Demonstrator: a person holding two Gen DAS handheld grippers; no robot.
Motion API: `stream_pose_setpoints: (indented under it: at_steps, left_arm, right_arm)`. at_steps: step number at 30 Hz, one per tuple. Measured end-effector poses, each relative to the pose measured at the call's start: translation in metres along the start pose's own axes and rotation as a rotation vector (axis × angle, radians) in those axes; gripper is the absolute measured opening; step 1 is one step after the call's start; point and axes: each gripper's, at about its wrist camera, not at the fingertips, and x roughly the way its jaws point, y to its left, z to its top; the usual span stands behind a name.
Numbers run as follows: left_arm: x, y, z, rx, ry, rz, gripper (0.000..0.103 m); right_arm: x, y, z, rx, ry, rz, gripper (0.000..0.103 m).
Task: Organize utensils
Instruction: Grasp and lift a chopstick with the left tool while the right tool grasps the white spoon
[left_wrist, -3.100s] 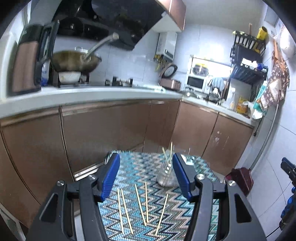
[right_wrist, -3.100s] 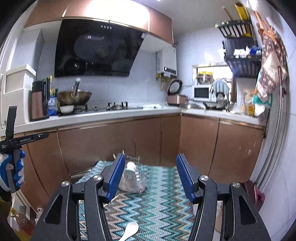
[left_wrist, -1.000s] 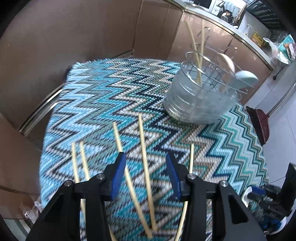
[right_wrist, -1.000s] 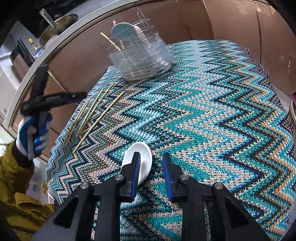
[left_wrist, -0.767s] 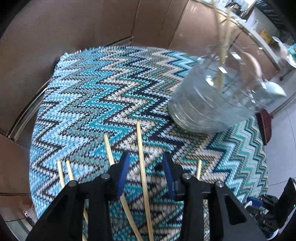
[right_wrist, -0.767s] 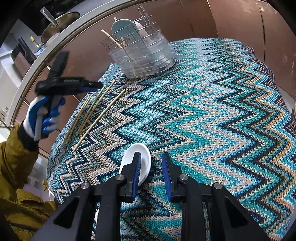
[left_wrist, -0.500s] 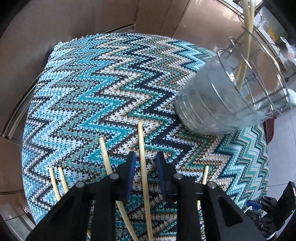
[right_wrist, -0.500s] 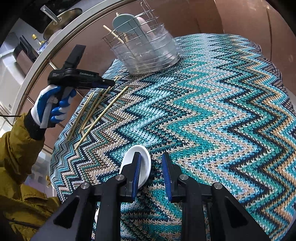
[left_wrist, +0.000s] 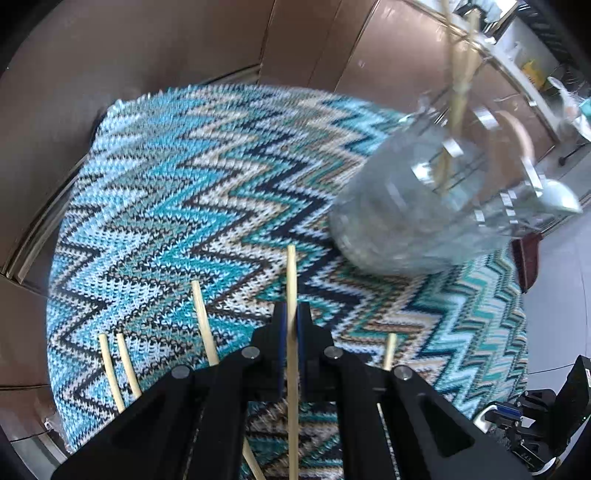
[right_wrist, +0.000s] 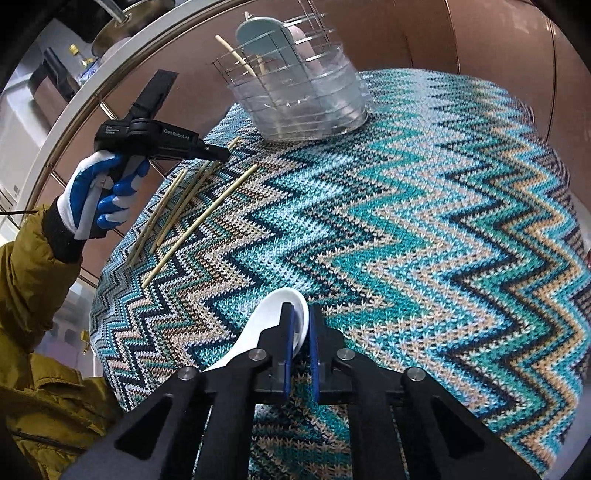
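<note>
Pick-up step: the left tongs (left_wrist: 291, 325) have just closed on one chopstick (left_wrist: 291, 280) lying on the worktop (right_wrist: 424, 229), the right tongs (right_wrist: 300, 325) on the white spoon (right_wrist: 275, 314); next, lift both clear and carry them to the caddy (right_wrist: 299, 99).

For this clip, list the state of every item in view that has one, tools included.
left tool: jaws just closed, shut on one chopstick
held chopstick: between the left tool's pads, on or just above the cloth
other chopsticks: lying loose on the cloth
right tool: jaws just closed, shut on the spoon's rim
white spoon: bowl up, low at the cloth
utensil holder: upright, holding chopsticks and spoons
zigzag cloth: spread flat
</note>
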Motion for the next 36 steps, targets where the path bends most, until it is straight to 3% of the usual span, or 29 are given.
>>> stream_pose_setpoints:
  at_steps: [7,13,16,24,29,31,36]
  left_arm:
    - [-0.041,-0.016,-0.014,0.039,-0.101,0.011,0.005]
    - [-0.056,-0.009,-0.025,0.013,-0.121,-0.011,0.005]
    - [-0.058,-0.008,-0.029,0.022,-0.122,-0.009,0.005]
    - [-0.049,-0.008,-0.029,0.006,-0.109,-0.021,0.005]
    - [-0.049,-0.010,-0.032,0.012,-0.108,-0.021,0.005]
    - [-0.050,-0.010,-0.034,0.013,-0.111,-0.020,0.005]
    - [-0.061,-0.012,-0.039,0.014,-0.128,-0.023,0.005]
  right_arm:
    - [-0.022,0.016,-0.006,-0.032,-0.042,-0.043,0.003]
    - [-0.019,0.014,-0.003,-0.004,-0.044,-0.071,0.004]
    - [-0.018,0.004,-0.003,0.041,-0.051,-0.057,0.011]
    - [-0.003,-0.004,-0.006,0.061,-0.013,0.053,0.013]
    - [0.007,-0.012,-0.008,0.086,0.018,0.119,0.013]
    - [0.007,-0.012,-0.010,0.088,0.018,0.144,0.007]
    - [-0.003,-0.004,-0.013,0.054,-0.007,0.117,0.006]
